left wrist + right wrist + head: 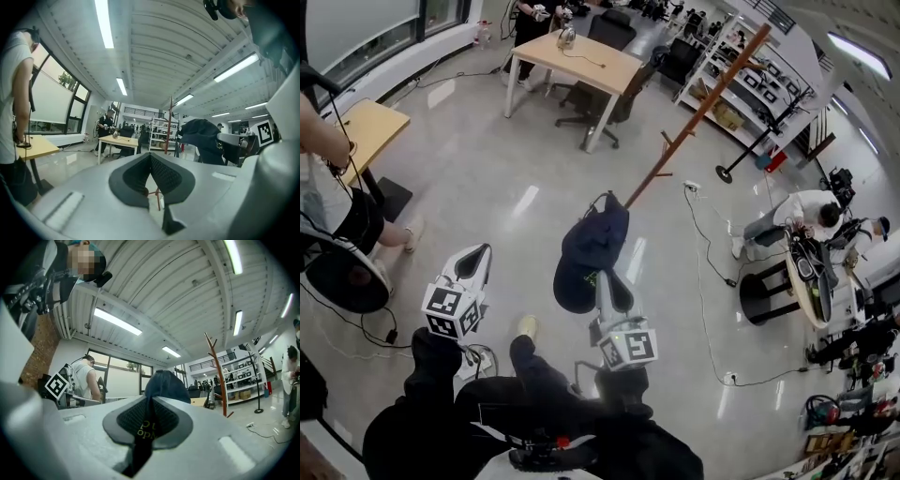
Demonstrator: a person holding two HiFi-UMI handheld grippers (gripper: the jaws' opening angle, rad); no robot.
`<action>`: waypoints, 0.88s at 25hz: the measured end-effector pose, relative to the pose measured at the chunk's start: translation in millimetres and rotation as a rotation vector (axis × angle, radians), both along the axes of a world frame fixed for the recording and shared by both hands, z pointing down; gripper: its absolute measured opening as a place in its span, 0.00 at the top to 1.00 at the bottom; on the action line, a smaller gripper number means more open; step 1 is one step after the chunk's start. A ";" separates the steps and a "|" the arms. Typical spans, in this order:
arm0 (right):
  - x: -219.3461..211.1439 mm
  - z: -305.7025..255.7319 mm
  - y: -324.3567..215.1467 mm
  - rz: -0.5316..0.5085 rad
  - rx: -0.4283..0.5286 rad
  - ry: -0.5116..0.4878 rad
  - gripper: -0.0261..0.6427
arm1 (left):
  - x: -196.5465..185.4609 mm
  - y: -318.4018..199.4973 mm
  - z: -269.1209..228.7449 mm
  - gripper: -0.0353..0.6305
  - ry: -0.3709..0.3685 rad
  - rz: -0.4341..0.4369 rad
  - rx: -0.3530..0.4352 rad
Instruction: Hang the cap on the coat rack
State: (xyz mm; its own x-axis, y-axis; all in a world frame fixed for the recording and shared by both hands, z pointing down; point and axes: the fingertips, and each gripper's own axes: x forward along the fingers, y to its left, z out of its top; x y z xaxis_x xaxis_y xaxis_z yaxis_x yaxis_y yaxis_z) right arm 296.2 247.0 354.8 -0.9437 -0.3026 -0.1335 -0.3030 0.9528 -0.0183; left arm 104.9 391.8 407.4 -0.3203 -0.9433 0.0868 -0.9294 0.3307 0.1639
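Note:
A dark navy cap (pixel 591 246) hangs in the air over the floor, and my right gripper (pixel 602 279) is shut on its back strap. In the right gripper view the strap with gold lettering (pixel 146 427) is pinched between the jaws, with the cap's crown (pixel 166 385) just beyond. The brown wooden coat rack (pixel 703 108) stands ahead, its pegs (pixel 668 142) past the cap; it also shows as the coat rack (pixel 215 369) and the coat rack (pixel 171 122). My left gripper (pixel 475 259) is shut and empty, to the left of the cap (pixel 204 136).
A wooden table (pixel 577 58) with office chairs (pixel 609 33) stands at the far side. A person (pixel 328 178) stands by a small desk (pixel 370 127) on the left. Shelves (pixel 741 80), a crouching person (pixel 806 216) and floor cables (pixel 705 248) lie to the right.

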 end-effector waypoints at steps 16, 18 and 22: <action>-136.4 16.9 -91.6 -0.042 -0.010 0.005 0.91 | -121.9 -89.4 3.8 0.94 -0.020 0.008 -0.030; -151.6 19.0 -105.1 -0.040 -0.021 0.004 0.91 | -136.3 -102.0 5.4 0.94 -0.018 0.007 -0.031; -177.2 20.7 -126.3 -0.051 -0.028 0.004 0.91 | -160.6 -122.5 7.1 0.94 -0.009 -0.001 -0.029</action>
